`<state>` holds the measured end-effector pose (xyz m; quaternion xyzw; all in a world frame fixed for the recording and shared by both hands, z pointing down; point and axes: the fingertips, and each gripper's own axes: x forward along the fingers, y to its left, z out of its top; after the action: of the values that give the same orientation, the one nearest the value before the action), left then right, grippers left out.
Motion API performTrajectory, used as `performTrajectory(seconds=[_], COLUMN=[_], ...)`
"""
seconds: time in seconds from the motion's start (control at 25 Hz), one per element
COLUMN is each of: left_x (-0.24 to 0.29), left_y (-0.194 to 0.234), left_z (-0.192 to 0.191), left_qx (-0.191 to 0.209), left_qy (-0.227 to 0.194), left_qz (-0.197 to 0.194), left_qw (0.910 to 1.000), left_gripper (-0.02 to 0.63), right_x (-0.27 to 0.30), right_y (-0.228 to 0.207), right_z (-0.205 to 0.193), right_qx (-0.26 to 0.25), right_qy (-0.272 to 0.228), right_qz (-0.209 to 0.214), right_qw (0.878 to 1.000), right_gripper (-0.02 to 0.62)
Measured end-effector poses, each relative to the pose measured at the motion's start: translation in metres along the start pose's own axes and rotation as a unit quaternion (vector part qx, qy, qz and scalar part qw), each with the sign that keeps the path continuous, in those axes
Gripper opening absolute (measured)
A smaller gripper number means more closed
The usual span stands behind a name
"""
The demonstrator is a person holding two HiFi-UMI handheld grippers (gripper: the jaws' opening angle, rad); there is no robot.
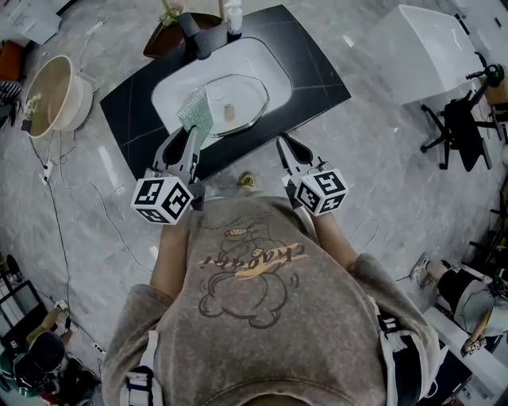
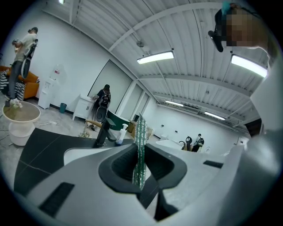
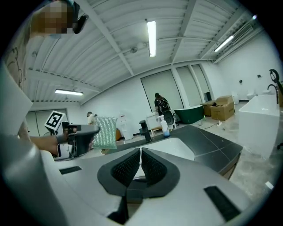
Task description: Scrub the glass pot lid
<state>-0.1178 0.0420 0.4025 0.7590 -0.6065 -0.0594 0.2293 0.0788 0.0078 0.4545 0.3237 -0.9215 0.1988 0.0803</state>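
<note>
Room: grey marble floor (image 1: 381, 151), open on both sides of the black table (image 1: 317, 83); other people stand far off.
Left claw (image 1: 193, 133): closed on a green sponge (image 1: 196, 113), which stands edge-up between the pads; it is level with the table's near edge.
Right claw (image 3: 140, 152): shut with nothing in it, level with the near edge of the table and well right of the sponge.
Sink (image 1: 274, 67): white basin set into the table, just beyond both claws.
Lid (image 1: 248, 93): lies flat in the middle of the sink with its knob up; neither claw touches it.
Progress: the sponge is in hand and the lid is in place, but no scrubbing shows yet, so nearly all the work seems left.
Edges: the sink's near rim lies between sponge and lid; the lid's rim sits close to the basin wall.
Room to move: air over the basin looks free, and the right claw has an open path to steady the lid.
Far side: faucet (image 1: 196, 36) and soap bottle (image 1: 233, 20) crowd the back rim, so strokes should stop short of them.
</note>
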Motion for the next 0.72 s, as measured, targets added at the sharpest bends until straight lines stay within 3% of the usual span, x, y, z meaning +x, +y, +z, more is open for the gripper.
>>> performTrajectory(seconds=[0.32,0.72], left_x=[0.022,0.055], left_y=[0.024,0.035], left_z=[0.008,0.019], left_qx=[-0.003,0.01], left_qy=[0.015,0.034], left_qz=[0.008,-0.028], left_qw=[0.9999,0.999], left_gripper=[0.06,0.06], right_x=[0.038,0.064], right_y=[-0.019,-0.03], right_z=[0.011,0.007], right_qx=[0.0,0.003], right_qy=[0.013,0.025], right_qz=[0.005,-0.02], right_qw=[1.0,0.999], right_gripper=[0.032,0.034])
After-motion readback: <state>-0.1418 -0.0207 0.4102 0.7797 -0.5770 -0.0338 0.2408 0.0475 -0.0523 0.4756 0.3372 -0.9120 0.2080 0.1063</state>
